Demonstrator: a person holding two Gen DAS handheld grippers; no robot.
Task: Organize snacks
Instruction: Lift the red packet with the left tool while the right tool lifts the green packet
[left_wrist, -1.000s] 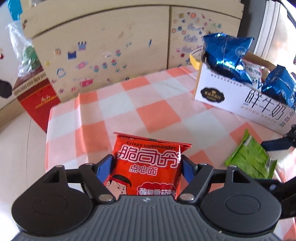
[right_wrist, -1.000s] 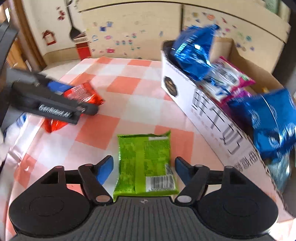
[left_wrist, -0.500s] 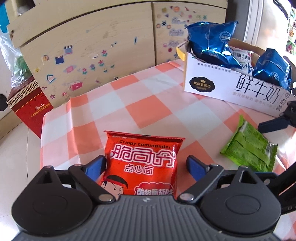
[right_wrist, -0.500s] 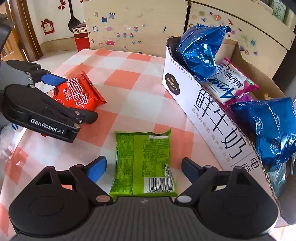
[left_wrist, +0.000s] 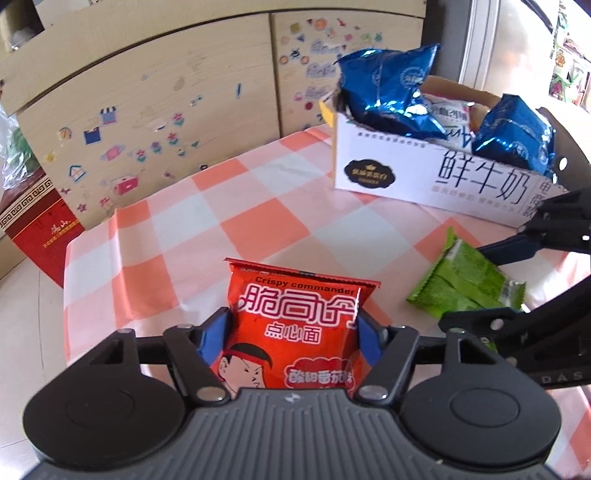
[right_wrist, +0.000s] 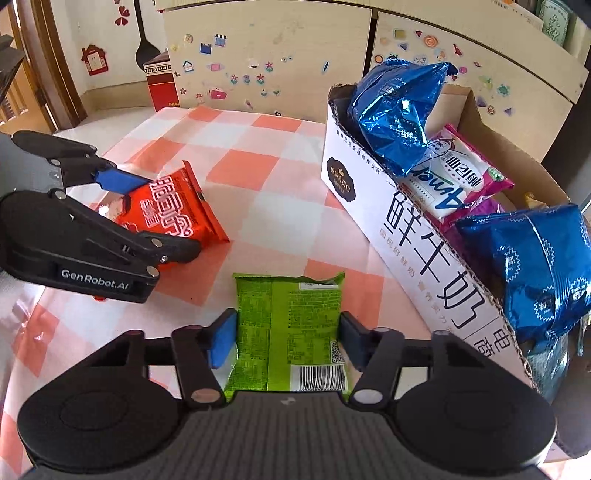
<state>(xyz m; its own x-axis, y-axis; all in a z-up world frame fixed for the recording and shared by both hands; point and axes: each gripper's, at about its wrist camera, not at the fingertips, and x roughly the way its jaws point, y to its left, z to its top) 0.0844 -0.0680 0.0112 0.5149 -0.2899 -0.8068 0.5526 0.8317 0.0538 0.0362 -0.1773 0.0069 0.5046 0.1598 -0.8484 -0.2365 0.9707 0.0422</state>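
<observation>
My left gripper (left_wrist: 293, 332) is shut on a red "Crispy commander" snack packet (left_wrist: 299, 332), its blue pads pressing both sides; it also shows in the right wrist view (right_wrist: 173, 218), lifted at its near end. My right gripper (right_wrist: 286, 338) is shut on a green snack packet (right_wrist: 290, 328) lying on the checked tablecloth (right_wrist: 243, 166); the green packet shows in the left wrist view (left_wrist: 465, 284). A white cardboard box (right_wrist: 417, 251) at the right holds blue foil bags (right_wrist: 399, 114) and a pink-and-white packet (right_wrist: 461, 173).
A sticker-covered wooden cabinet (left_wrist: 177, 96) stands behind the table. A red carton (left_wrist: 33, 229) sits on the floor at the left. The table's left edge (left_wrist: 68, 273) drops to the floor.
Both grippers were open around their packets half a second ago and have closed on them. The red packet's near end has lifted a little.
</observation>
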